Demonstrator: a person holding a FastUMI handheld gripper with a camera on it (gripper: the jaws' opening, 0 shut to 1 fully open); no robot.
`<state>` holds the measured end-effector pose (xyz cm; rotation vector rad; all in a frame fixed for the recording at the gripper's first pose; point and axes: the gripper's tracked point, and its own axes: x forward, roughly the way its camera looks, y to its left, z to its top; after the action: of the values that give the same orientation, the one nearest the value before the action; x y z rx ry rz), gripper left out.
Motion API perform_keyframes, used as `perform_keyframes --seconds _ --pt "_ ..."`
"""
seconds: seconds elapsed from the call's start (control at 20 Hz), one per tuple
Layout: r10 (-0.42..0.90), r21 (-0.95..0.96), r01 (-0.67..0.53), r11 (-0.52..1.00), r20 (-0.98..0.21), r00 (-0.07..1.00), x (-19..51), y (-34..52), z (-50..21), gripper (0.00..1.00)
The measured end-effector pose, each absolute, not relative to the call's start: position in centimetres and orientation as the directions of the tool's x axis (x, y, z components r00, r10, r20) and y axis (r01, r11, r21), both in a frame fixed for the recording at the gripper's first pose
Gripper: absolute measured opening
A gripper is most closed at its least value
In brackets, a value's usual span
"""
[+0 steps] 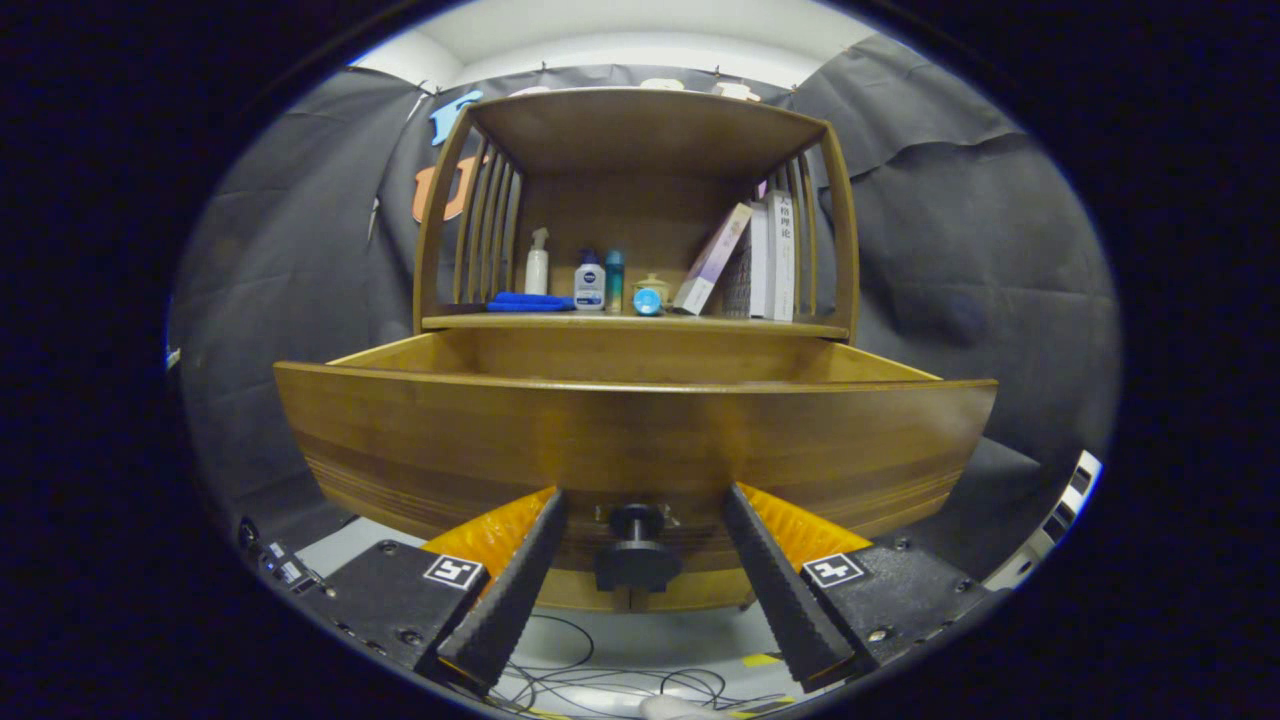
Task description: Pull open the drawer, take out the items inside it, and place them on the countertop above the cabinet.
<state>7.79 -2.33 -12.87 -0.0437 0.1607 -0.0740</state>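
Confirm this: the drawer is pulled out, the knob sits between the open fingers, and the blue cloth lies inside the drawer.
Wrong on the cloth. The gripper view shows the blue cloth on the countertop, beside the bottles. The drawer is out, with its knob between the open gripper fingers.

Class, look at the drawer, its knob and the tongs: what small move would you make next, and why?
Probably lift the tongs up over the drawer's front to look inside. The drawer already stands pulled out below the countertop, and the fingers are spread either side of the knob without pressing it, so pulling seems done. Its contents are hidden behind the front panel.

No legible text, jaws straddling knob (637,552)
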Motion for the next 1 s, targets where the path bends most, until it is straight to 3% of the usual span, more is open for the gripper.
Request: perform_keyframes --seconds 1.0 --pt "-0.045 -0.023 0.041 0.999 -0.192 0.980 14.3 -2.3 -11.4 0.99"
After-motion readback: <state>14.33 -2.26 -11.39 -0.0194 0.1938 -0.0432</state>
